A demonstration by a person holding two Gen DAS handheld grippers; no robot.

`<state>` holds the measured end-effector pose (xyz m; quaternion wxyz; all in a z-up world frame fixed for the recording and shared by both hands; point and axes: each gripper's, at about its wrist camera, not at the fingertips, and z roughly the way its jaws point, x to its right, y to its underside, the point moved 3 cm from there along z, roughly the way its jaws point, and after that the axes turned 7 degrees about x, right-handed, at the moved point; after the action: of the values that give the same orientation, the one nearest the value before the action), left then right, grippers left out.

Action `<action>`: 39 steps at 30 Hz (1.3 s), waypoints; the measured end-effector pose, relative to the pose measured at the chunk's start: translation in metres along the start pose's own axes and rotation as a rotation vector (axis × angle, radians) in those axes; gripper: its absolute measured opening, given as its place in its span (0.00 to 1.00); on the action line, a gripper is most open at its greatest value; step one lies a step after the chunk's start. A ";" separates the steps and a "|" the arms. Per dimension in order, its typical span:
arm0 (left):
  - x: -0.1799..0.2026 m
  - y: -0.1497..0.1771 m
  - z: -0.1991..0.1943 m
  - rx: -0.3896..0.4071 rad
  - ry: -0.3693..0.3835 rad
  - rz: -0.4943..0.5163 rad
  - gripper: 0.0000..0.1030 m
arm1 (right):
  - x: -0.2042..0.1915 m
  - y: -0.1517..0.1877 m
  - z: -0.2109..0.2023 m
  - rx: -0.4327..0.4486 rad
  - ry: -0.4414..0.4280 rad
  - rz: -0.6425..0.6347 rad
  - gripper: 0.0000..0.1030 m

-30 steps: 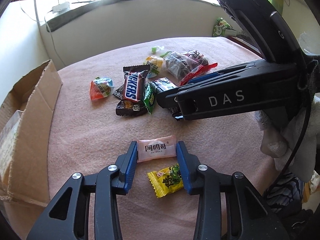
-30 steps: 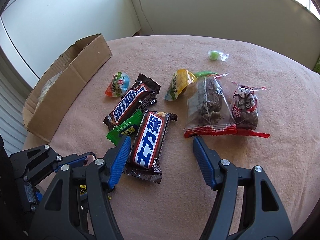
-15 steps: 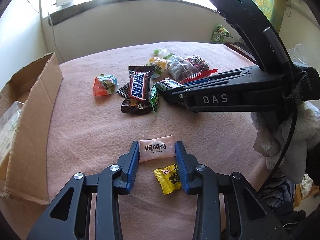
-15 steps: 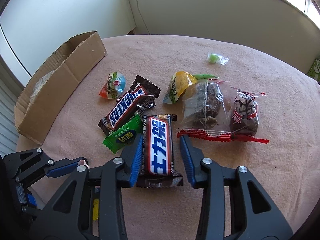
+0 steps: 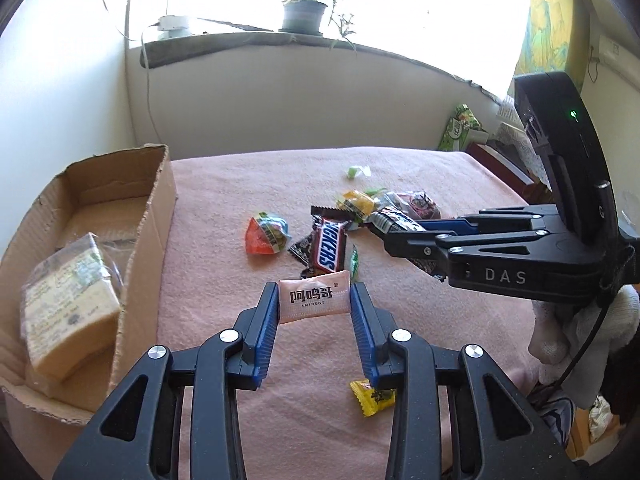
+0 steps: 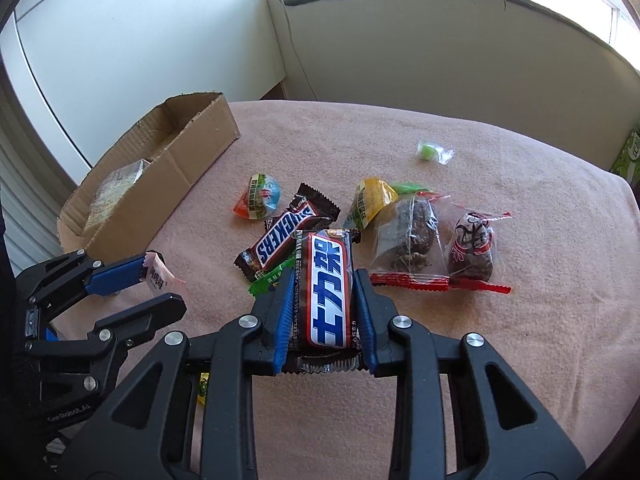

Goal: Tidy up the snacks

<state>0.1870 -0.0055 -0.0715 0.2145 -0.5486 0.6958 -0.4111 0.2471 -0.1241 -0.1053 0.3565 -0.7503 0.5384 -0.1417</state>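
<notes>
One item boxed so far: clear-wrapped block in carton, far left of tabletop.
Left claw: pinching pink sachet, lifted clear of cloth.
Right claw: clamped on brown bar, raised over pile.
Loose, centre: Snickers, orange pouch, yellow packet, green strip, two clear bags.
Green sweet far right; yellow candy near.
Judgement: early stage, most unsorted.

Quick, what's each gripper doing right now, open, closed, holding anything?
Left gripper: closed on the pink candy packet.
Right gripper: closed on the Snickers bar with Chinese lettering.
</notes>
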 end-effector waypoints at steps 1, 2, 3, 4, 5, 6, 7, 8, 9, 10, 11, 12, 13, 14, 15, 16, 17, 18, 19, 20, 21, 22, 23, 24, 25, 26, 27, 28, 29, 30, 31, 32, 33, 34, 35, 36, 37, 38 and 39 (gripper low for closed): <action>-0.005 -0.005 -0.004 0.014 -0.007 -0.015 0.33 | -0.003 -0.004 -0.002 0.008 -0.005 -0.004 0.29; -0.011 -0.009 -0.007 0.029 -0.018 -0.024 0.33 | -0.005 -0.008 -0.004 0.015 -0.012 -0.008 0.29; -0.016 -0.014 -0.011 0.045 -0.030 -0.032 0.33 | -0.009 -0.012 -0.005 0.022 -0.019 -0.013 0.29; -0.021 -0.018 -0.014 0.060 -0.043 -0.040 0.33 | -0.012 -0.016 -0.006 0.028 -0.025 -0.018 0.29; -0.027 -0.022 -0.020 0.074 -0.054 -0.049 0.33 | -0.016 -0.020 -0.006 0.033 -0.031 -0.023 0.29; -0.033 -0.026 -0.023 0.087 -0.066 -0.057 0.33 | -0.020 -0.024 -0.005 0.038 -0.039 -0.029 0.29; -0.039 -0.029 -0.027 0.099 -0.081 -0.065 0.33 | -0.025 -0.028 -0.004 0.041 -0.047 -0.034 0.29; -0.045 -0.033 -0.030 0.110 -0.096 -0.071 0.33 | -0.029 -0.032 -0.003 0.045 -0.054 -0.038 0.29; -0.051 -0.037 -0.033 0.120 -0.114 -0.073 0.33 | -0.033 -0.035 -0.002 0.047 -0.061 -0.043 0.29; -0.057 -0.040 -0.033 0.128 -0.132 -0.076 0.33 | -0.037 -0.039 0.000 0.050 -0.068 -0.048 0.29; -0.064 -0.044 -0.035 0.136 -0.149 -0.079 0.33 | -0.042 -0.042 0.003 0.052 -0.074 -0.053 0.29; -0.073 -0.047 -0.037 0.141 -0.162 -0.088 0.33 | -0.046 -0.046 0.005 0.053 -0.081 -0.058 0.29; -0.080 -0.050 -0.037 0.145 -0.172 -0.099 0.33 | -0.052 -0.050 0.008 0.054 -0.090 -0.062 0.29; -0.087 -0.051 -0.038 0.149 -0.188 -0.108 0.33 | -0.057 -0.053 0.010 0.054 -0.100 -0.064 0.29; -0.094 -0.052 -0.039 0.152 -0.202 -0.120 0.33 | -0.062 -0.057 0.013 0.054 -0.111 -0.066 0.29; -0.100 -0.053 -0.038 0.153 -0.212 -0.133 0.33 | -0.067 -0.061 0.015 0.055 -0.122 -0.067 0.29; -0.105 -0.054 -0.038 0.153 -0.222 -0.144 0.33 | -0.071 -0.065 0.018 0.055 -0.131 -0.068 0.29; -0.111 -0.054 -0.038 0.153 -0.231 -0.151 0.33 | -0.076 -0.070 0.021 0.054 -0.139 -0.070 0.29; -0.115 -0.055 -0.038 0.152 -0.243 -0.155 0.33 | -0.081 -0.074 0.024 0.054 -0.145 -0.073 0.29; -0.119 -0.054 -0.037 0.150 -0.255 -0.156 0.33 | -0.086 -0.079 0.027 0.054 -0.149 -0.078 0.29; -0.123 -0.054 -0.036 0.148 -0.269 -0.157 0.33 | -0.091 -0.083 0.031 0.056 -0.150 -0.086 0.29; -0.126 -0.054 -0.036 0.147 -0.285 -0.154 0.33 | -0.096 -0.087 0.035 0.057 -0.149 -0.096 0.29; -0.130 -0.054 -0.035 0.144 -0.298 -0.152 0.33 | -0.101 -0.091 0.039 0.058 -0.148 -0.105 0.29; -0.133 -0.053 -0.035 0.140 -0.303 -0.155 0.33 | -0.106 -0.094 0.043 0.060 -0.145 -0.115 0.29; -0.137 -0.053 -0.034 0.133 -0.307 -0.157 0.33 | -0.111 -0.097 0.047 0.061 -0.139 -0.128 0.29; -0.141 -0.052 -0.035 0.133 -0.327 -0.156 0.33 | -0.115 -0.099 0.051 0.062 -0.134 -0.139 0.29; -0.143 -0.054 -0.033 0.134 -0.351 -0.149 0.33 | -0.120 -0.101 0.055 0.062 -0.128 -0.151 0.29; -0.145 -0.054 -0.034 0.134 -0.369 -0.140 0.33 | -0.124 -0.104 0.059 0.061 -0.122 -0.162 0.29; -0.148 -0.055 -0.034 0.133 -0.374 -0.141 0.33 | -0.129 -0.106 0.064 0.059 -0.119 -0.173 0.29; -0.151 -0.054 -0.035 0.132 -0.369 -0.147 0.33 | -0.133 -0.107 0.069 0.055 -0.118 -0.182 0.29; -0.153 -0.053 -0.034 0.127 -0.371 -0.148 0.33 | -0.137 -0.109 0.073 0.052 -0.120 -0.188 0.29; -0.156 -0.053 -0.033 0.122 -0.378 -0.147 0.33 | -0.141 -0.110 0.077 0.050 -0.122 -0.193 0.29; -0.158 -0.051 -0.032 0.117 -0.383 -0.149 0.33 | -0.144 -0.111 0.081 0.046 -0.122 -0.198 0.29; -0.160 -0.050 -0.031 0.111 -0.391 -0.153 0.33 | -0.147 -0.112 0.086 0.043 -0.121 -0.203 0.29; -0.163 -0.049 -0.030 0.107 -0.397 -0.155 0.34 | -0.148 -0.112 0.088 0.039 -0.120 -0.205 0.29; -0.164 -0.048 -0.030 0.104 -0.398 -0.154 0.34 | -0.150 -0.112 0.091 0.035 -0.121 -0.207 0.29; -0.164 -0.047 -0.030 0.103 -0.399 -0.151 0.34 | -0.150 -0.113 0.093 0.031 -0.121 -0.209 0.29; -0.163 -0.048 -0.031 0.105 -0.406 -0.145 0.35 | -0.151 -0.113 0.096 0.029 -0.120 -0.211 0.29; -0.162 -0.048 -0.033 0.110 -0.415 -0.137 0.36 | -0.153 -0.113 0.097 0.027 -0.120 -0.212 0.29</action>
<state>0.2404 0.1550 -0.0389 0.3542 -0.6550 0.5742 -0.3401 0.3268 0.0704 -0.0704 0.3811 -0.8055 0.4316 -0.1406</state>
